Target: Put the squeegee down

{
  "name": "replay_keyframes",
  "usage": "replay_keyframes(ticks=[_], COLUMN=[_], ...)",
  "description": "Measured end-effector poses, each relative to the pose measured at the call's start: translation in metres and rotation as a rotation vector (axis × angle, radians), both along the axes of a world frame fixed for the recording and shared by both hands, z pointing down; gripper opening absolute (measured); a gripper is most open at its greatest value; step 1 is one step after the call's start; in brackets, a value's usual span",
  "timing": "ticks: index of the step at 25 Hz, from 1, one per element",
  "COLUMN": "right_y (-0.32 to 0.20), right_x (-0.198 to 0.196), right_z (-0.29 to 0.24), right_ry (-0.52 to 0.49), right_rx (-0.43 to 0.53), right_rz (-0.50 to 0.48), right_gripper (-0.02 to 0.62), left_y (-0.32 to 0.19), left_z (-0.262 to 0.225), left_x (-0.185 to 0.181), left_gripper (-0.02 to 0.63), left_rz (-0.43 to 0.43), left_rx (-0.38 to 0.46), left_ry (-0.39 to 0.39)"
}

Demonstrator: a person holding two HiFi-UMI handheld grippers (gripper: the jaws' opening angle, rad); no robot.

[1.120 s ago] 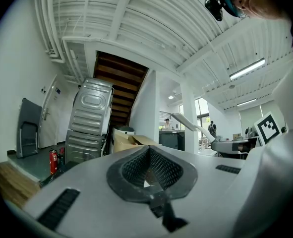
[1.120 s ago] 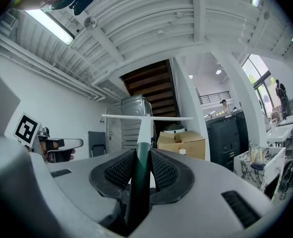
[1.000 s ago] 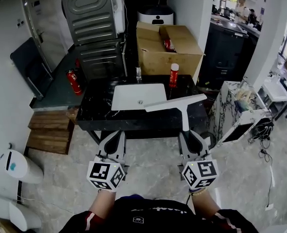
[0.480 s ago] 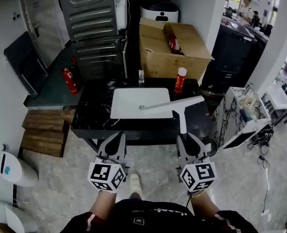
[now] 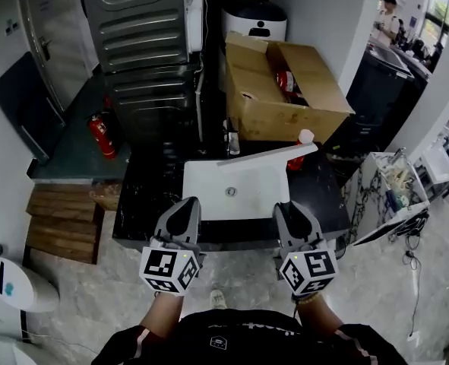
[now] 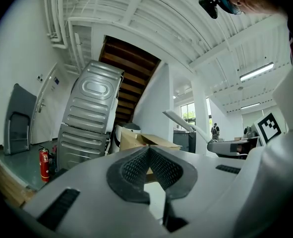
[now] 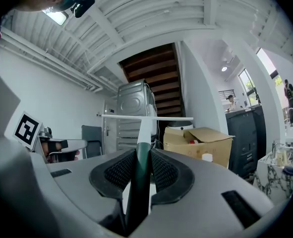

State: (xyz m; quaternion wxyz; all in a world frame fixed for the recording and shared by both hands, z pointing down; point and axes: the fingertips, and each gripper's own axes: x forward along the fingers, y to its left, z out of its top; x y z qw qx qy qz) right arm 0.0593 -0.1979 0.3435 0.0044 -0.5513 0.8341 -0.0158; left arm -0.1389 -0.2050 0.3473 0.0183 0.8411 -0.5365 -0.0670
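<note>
My right gripper (image 5: 288,211) is shut on the dark green handle of a white squeegee (image 5: 267,155). Its long blade hangs level over the back edge of the white sink basin (image 5: 209,196), clear of the counter. In the right gripper view the handle runs up between the shut jaws of my right gripper (image 7: 142,157) to the squeegee's blade (image 7: 146,117). My left gripper (image 5: 184,208) hovers over the sink's front left corner. It is seen shut and empty as the left gripper (image 6: 148,152), with the squeegee (image 6: 181,120) off to its right.
The sink sits in a black stone counter (image 5: 144,196). A red bottle with a white cap (image 5: 304,138) stands behind the blade, and an open cardboard box (image 5: 285,90) lies beyond it. A grey appliance (image 5: 140,29) and a fire extinguisher (image 5: 97,135) stand at left.
The view has closed in on the counter. Both grippers have moved forward over the sink's front edge, and the squeegee blade has travelled from the sink's front to its back.
</note>
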Motion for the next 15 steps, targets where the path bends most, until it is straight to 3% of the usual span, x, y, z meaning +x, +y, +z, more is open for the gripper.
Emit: replay_keyframes(ticks=[5, 15], right_y=[-0.035, -0.087], right_x=[-0.013, -0.014], right_z=[0.001, 0.018], right_ry=[0.002, 0.012], right_rx=[-0.020, -0.071], right_rz=[0.006, -0.018], right_gripper=[0.123, 0.124], left_y=[-0.038, -0.088], left_z=[0.005, 0.023], left_x=[-0.012, 0.003], left_gripper=[0.012, 0.012], left_rz=[0.013, 0.014], left_rx=[-0.021, -0.056], left_ry=[0.006, -0.020])
